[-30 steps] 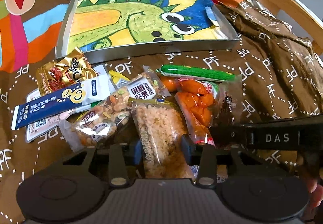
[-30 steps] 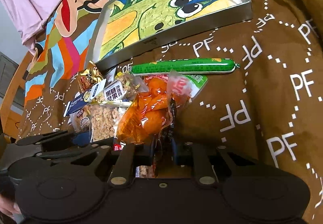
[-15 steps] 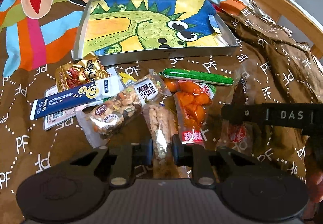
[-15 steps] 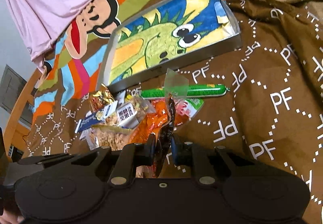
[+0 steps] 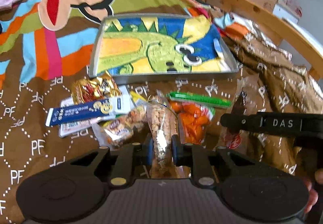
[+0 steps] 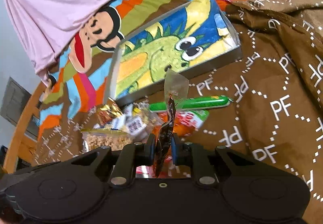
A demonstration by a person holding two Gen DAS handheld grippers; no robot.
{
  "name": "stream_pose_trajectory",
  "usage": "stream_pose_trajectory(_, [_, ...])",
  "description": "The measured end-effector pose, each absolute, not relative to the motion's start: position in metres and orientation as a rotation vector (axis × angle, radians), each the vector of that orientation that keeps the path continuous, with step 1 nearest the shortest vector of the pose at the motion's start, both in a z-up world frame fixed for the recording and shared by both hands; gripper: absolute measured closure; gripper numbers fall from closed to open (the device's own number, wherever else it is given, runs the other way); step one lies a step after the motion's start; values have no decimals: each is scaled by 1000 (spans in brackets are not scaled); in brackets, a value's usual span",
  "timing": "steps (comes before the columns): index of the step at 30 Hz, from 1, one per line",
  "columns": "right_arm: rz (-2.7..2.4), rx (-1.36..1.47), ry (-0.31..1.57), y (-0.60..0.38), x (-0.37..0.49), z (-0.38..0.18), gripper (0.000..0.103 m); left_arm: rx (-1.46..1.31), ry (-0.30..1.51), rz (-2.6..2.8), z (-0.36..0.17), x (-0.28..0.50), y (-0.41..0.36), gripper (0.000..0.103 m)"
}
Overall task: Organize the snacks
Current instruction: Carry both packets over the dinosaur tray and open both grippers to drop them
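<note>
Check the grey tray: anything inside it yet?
No snacks show in the grey tray; only the dinosaur-print cloth lines it. Whatever is under that cloth is hidden. The snack pile sits on the blanket in front of the tray.

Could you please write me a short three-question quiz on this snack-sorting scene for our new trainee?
1. True or false: the metal tray with the dinosaur picture already holds several snacks.
2. What does the left gripper hold? A) the green sausage stick B) a clear packet of puffed-grain snack C) the blue stick sachet
3. Fill in: the right gripper is shut on a dark, thin ____ with a clear top.

Key
1. False: no snack shows in the tray; the rest lie on the brown blanket in front of it.
2. B. Its jaws have just been closing on that packet.
3. snack pouch
</note>
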State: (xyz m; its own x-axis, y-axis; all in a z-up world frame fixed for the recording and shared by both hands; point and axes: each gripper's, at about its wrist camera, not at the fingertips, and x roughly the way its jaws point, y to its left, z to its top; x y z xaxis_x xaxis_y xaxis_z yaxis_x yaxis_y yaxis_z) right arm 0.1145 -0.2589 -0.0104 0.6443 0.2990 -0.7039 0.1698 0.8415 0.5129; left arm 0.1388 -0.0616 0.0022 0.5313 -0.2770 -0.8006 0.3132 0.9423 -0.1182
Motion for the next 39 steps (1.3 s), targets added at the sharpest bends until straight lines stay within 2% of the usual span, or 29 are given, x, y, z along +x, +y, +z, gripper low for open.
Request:
stream_pose_trajectory(9, [80, 549, 706, -249, 120, 41, 86, -75, 875, -315, 32, 160, -56, 84])
stream_pose_trajectory(15, [76, 512, 644, -257, 155, 52, 86, -130, 834, -309, 38, 203, -50, 84])
stream_pose_trajectory(26, [49, 675, 614, -281, 248, 4, 86, -267, 829, -337, 8, 304, -46, 84])
stream_pose_trajectory(39, [-10, 608, 714, -285, 309, -63, 85, -259, 858, -362, -50, 366, -49, 84])
